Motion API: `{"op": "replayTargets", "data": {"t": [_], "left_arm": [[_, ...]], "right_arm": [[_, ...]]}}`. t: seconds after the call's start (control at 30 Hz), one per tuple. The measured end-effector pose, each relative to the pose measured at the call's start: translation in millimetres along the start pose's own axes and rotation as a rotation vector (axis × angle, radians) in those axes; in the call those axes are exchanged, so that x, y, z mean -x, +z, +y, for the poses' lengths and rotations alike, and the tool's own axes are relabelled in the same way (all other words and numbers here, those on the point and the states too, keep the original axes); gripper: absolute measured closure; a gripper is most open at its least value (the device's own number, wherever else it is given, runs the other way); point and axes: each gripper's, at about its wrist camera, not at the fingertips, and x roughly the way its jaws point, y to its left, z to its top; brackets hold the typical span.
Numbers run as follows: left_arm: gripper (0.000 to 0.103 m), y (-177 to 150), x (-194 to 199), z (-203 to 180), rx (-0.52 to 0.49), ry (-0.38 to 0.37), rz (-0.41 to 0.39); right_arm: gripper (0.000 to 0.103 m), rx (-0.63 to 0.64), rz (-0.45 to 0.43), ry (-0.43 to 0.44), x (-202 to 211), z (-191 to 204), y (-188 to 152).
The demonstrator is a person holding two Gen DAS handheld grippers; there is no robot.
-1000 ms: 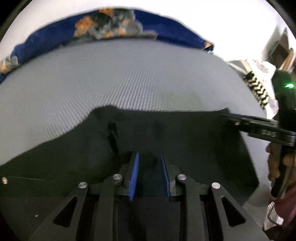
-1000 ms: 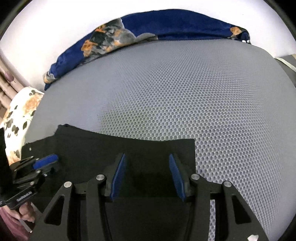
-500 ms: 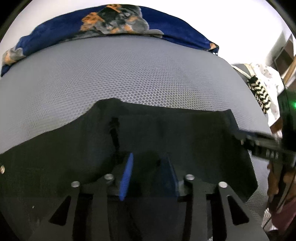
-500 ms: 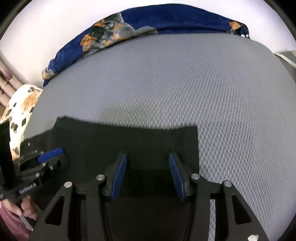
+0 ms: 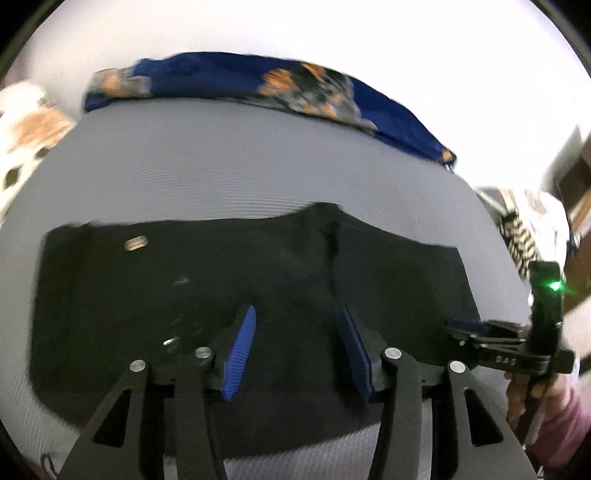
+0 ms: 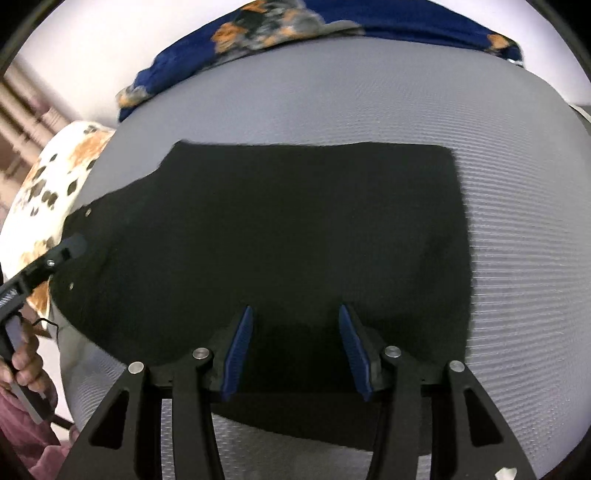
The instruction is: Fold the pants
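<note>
The black pants [image 5: 221,288] lie folded flat on the grey mesh bed surface [image 5: 240,162]; they also fill the middle of the right wrist view [image 6: 288,229]. My left gripper [image 5: 295,317] is open and empty, raised over the near edge of the pants. My right gripper [image 6: 293,314] is open and empty over the near edge too. The right gripper shows at the pants' right edge in the left wrist view [image 5: 465,326]. The left gripper shows at the pants' left edge in the right wrist view [image 6: 70,247].
A blue floral cloth [image 5: 295,85] lies along the far edge of the bed, also in the right wrist view [image 6: 332,22]. A white spotted cloth [image 6: 55,177] sits at the left. A striped item [image 5: 517,240] lies off the right side.
Both grippers have let go of the pants and pulled back and up. The left jaws opened wide. More of the folded pants now shows in both views.
</note>
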Motion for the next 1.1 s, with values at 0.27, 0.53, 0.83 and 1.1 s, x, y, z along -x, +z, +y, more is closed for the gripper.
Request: {"op": "replayTargets", "data": {"t": [0.27,0.53,0.83,1.1], "left_arm": [[0.051,-31.5,68.9,83.2,0.270,-0.003,-0.105],[0.050,-78.4,80.9,148.3,0.572,-0.054,-0.115],[0.050,-98.2,57.5,172.6,0.666,-0.091,-0.091],[0.050,-107.3,46.7,192.7,0.723,-0.153,-0.111]], "right_arm": [[0.053,0.107,0.044,0.088,-23.1,61.1,7.2],[0.047,0.206,0.085,0.151,-40.8,112.5,16.2],[0.046,0.231,0.105,0.150,-37.4,129.3,22.6],[0.040,0.248,0.115,0.054,-38.5,119.7,20.9]]}}
